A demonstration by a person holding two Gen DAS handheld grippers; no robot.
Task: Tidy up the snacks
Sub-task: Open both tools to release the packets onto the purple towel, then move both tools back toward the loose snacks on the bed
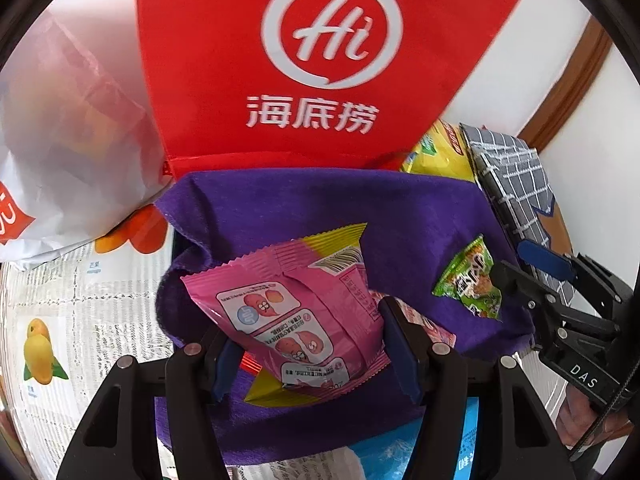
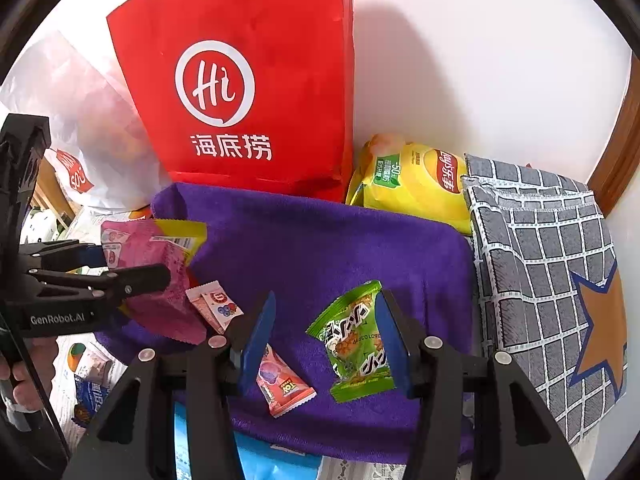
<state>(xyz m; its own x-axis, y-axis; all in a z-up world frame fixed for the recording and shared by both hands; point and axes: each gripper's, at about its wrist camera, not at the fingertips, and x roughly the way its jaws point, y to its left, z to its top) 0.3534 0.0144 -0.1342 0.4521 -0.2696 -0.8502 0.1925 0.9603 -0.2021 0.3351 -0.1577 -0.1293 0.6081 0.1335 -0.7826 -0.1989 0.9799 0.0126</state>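
Note:
My left gripper (image 1: pixel 310 344) is shut on a pink snack packet (image 1: pixel 304 312) and holds it above a purple cloth (image 1: pixel 400 216). The same packet (image 2: pixel 160 264) shows at the left of the right wrist view, in the left gripper (image 2: pixel 160 276). My right gripper (image 2: pixel 326 340) is open around a green snack packet (image 2: pixel 354 344); its right pad touches the packet, the left pad stands well apart. In the left wrist view this packet (image 1: pixel 472 280) hangs at the right gripper's tip (image 1: pixel 508 280). Two small pink-red packets (image 2: pixel 216 304) (image 2: pixel 282 380) lie on the cloth (image 2: pixel 320 240).
A red bag with a white logo (image 2: pixel 248 92) stands behind the cloth against the wall. A white plastic bag (image 2: pixel 92 128) is at the left. A yellow chip bag (image 2: pixel 416 180) and a grey checked fabric box (image 2: pixel 540 248) are at the right. Fruit-printed paper (image 1: pixel 80 312) covers the table.

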